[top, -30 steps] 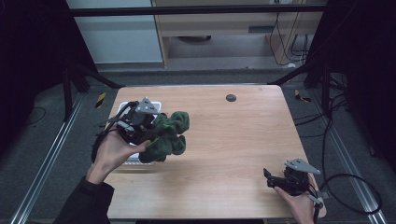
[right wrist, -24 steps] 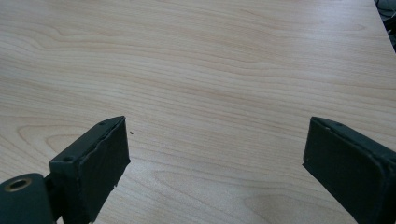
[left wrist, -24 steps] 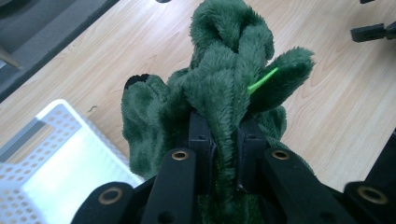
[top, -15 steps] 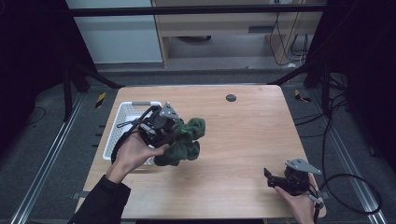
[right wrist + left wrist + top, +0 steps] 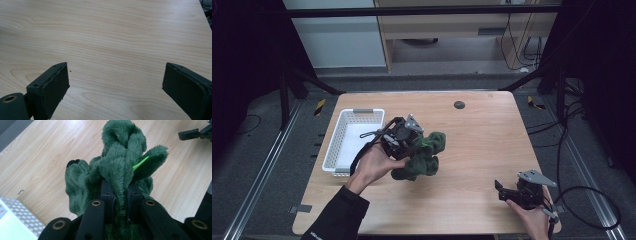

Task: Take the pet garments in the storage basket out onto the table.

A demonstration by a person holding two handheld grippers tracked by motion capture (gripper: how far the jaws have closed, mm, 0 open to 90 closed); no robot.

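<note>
A dark green plush toy (image 5: 424,156) with a bright green tag (image 5: 140,163) hangs from my left gripper (image 5: 412,145), just right of the white basket (image 5: 343,142). In the left gripper view the jaws pinch a fold of the plush toy (image 5: 120,167) and its lower part rests on or just above the wooden table (image 5: 42,162). My right gripper (image 5: 504,192) rests near the table's front right corner, held by a hand. Its jaws stand wide open with only bare wood between the pads (image 5: 56,87).
The white basket sits at the table's left edge, and its mesh corner (image 5: 15,220) shows at the lower left of the left gripper view. A round dark grommet (image 5: 459,105) lies near the far edge. Metal rails and cables run beside the table.
My left gripper has carried the plush toy from over the basket to the right and lower, towards the table's middle. The right gripper has stayed in place.
</note>
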